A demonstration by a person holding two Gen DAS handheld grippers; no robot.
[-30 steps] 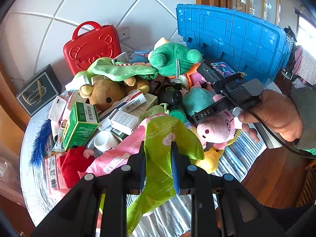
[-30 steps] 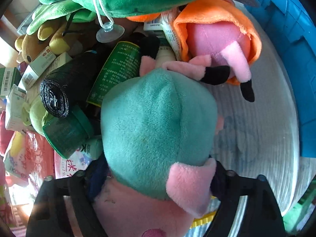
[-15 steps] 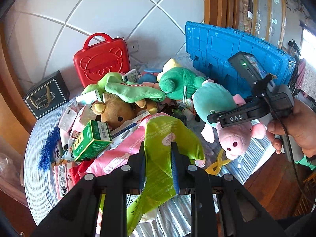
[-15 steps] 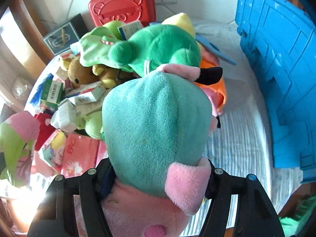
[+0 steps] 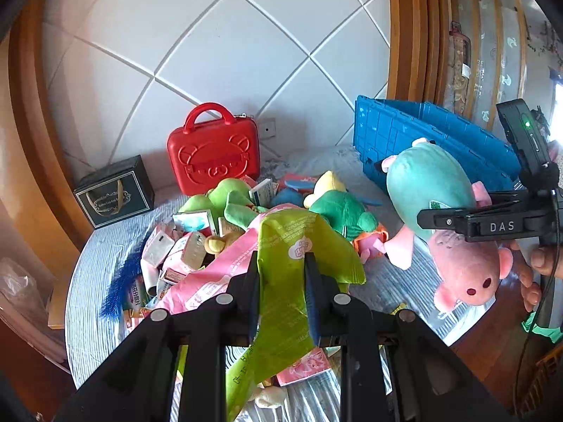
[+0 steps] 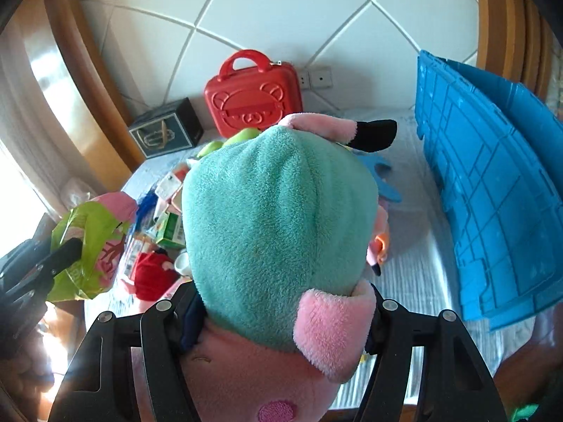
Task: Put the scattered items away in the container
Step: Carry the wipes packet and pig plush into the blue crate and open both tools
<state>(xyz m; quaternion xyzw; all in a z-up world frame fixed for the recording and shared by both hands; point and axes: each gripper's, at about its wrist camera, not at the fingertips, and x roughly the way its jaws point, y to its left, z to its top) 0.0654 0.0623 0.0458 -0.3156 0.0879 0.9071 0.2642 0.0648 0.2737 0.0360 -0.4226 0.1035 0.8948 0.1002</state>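
The pink pig plush in a teal dress (image 5: 432,190) hangs head-down, clear of the pile. The green-and-pink plastic packet (image 5: 292,270) droops, creased, above the clutter. The blue ribbed crate (image 6: 492,183) stands at the table's right side, well apart from both.

The pig plush (image 6: 278,232) swallowed the middle of the right wrist view, and most of the toy pile (image 6: 158,225) behind it went unseen. The right claw's (image 6: 281,311) pads were buried under the plush. The print on the green and pink bag (image 5: 292,274) was too small to read. The blue crate (image 6: 492,193) ran off the right edge; its inside stayed hidden.
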